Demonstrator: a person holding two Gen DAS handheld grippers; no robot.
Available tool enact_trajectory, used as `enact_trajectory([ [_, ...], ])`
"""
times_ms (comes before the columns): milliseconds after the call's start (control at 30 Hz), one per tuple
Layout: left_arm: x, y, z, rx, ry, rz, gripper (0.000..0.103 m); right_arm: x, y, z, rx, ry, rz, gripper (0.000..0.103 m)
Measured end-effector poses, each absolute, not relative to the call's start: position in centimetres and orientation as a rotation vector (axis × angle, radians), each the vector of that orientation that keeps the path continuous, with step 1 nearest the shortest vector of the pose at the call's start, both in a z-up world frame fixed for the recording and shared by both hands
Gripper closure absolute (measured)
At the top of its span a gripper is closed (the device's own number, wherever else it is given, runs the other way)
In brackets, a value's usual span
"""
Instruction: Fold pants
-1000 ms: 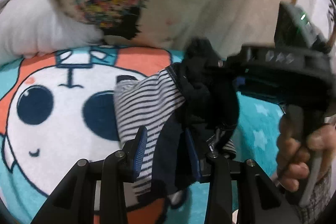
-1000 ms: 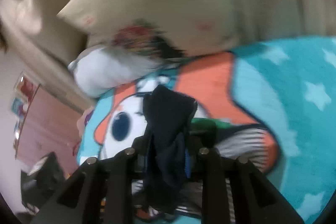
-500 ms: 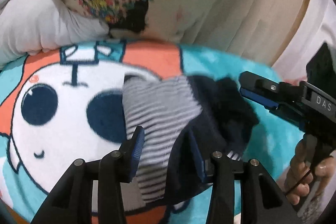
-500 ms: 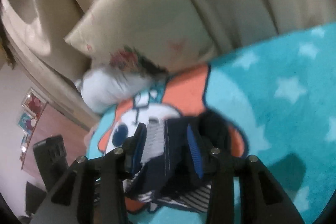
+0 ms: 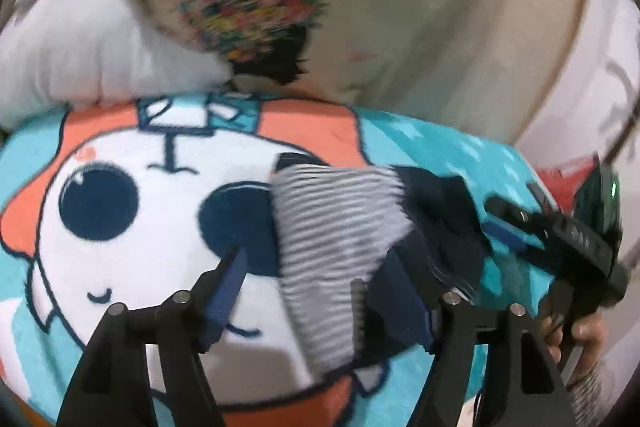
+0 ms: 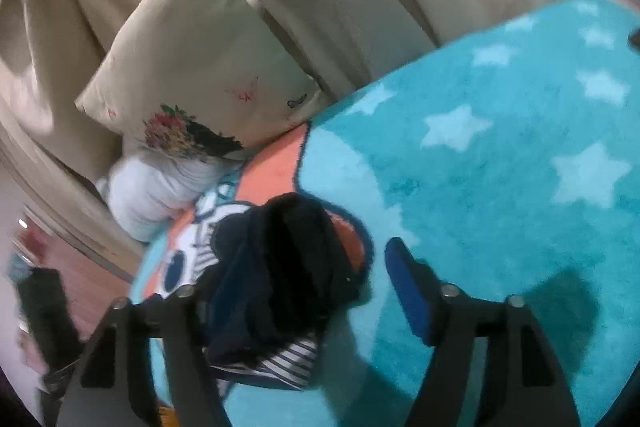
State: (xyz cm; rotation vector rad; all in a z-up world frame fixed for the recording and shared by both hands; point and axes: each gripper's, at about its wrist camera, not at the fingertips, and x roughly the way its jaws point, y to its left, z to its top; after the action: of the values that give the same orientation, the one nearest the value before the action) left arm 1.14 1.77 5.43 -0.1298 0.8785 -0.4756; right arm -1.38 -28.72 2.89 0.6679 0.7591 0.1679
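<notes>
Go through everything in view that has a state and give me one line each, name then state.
pants: bunched on the blanket, striped side up, not flat
left gripper: jaws opening, pants between them, pads not pressing
right gripper: jaws opening wide, pants lying by its left finger
blanket: spread flat
floral pillow: propped against the curtain

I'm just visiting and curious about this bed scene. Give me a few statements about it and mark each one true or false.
1. The pants lie on a blanket with a cartoon face. True.
2. The pants are plain red. False: they are dark navy with a striped grey and white part.
3. The right gripper is clamped tight on the pants. False: its jaws are opening, wide apart.
4. A cream pillow with a flower print stands behind the blanket. True.
5. The left gripper has fabric between its spread fingers. True.
</notes>
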Motion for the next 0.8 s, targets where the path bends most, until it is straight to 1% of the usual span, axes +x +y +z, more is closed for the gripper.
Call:
enact_trajectory([
  [100,3.7,2.5,3.6,-0.219,0.96,-0.508,0.027,-0.3,-29.0,0.8,0.766,0.839,0.231,0.032],
  [167,5.0,1.8,2.4,-0.247,1.002,-0.578,0.026,0.1,-28.2,0.6,0.727,0.837,0.215,0.032],
  [233,5.8,0.0,1.0,-0.218,1.051,-0.649,0.026,0.6,-26.7,1.0,0.674,0.836,0.271,0.032],
  [267,5.8,-0.7,0.7,-0.209,1.04,-0.654,0.026,0.9,-26.0,1.0,0.655,0.85,0.283,0.032],
  [300,5.7,-1.2,0.9,-0.191,1.027,-0.65,0.027,1.4,-25.1,0.9,0.615,0.876,0.283,0.041],
  [333,5.6,-1.5,1.1,-0.187,1.033,-0.656,0.032,1.6,-24.4,0.7,0.578,0.896,0.28,0.056],
  [367,5.6,-1.5,1.3,-0.201,1.034,-0.666,0.045,1.8,-23.7,0.7,0.543,0.908,0.268,0.058],
  [400,5.4,-1.4,1.7,-0.213,1.024,-0.671,0.051,1.7,-23.6,0.9,0.541,0.904,0.271,0.064],
  [467,5.3,-1.2,2.9,-0.203,0.991,-0.665,0.059,1.8,-23.6,1.8,0.566,0.883,0.307,0.067],
  [500,5.4,-1.1,3.2,-0.205,0.985,-0.664,0.059,1.9,-23.6,2.6,0.569,0.864,0.321,0.068],
  [667,7.7,-0.8,5.6,-0.181,0.919,-0.595,0.059,3.8,-22.8,5.5,0.56,0.794,0.36,0.069],
  [700,8.3,-0.8,5.6,-0.173,0.912,-0.58,0.059,4.4,-22.7,5.7,0.566,0.783,0.359,0.067],
  [800,9.8,-0.9,4.7,-0.077,0.937,-0.464,0.059,6.2,-22.5,4.5,0.526,0.806,0.262,0.052],
])
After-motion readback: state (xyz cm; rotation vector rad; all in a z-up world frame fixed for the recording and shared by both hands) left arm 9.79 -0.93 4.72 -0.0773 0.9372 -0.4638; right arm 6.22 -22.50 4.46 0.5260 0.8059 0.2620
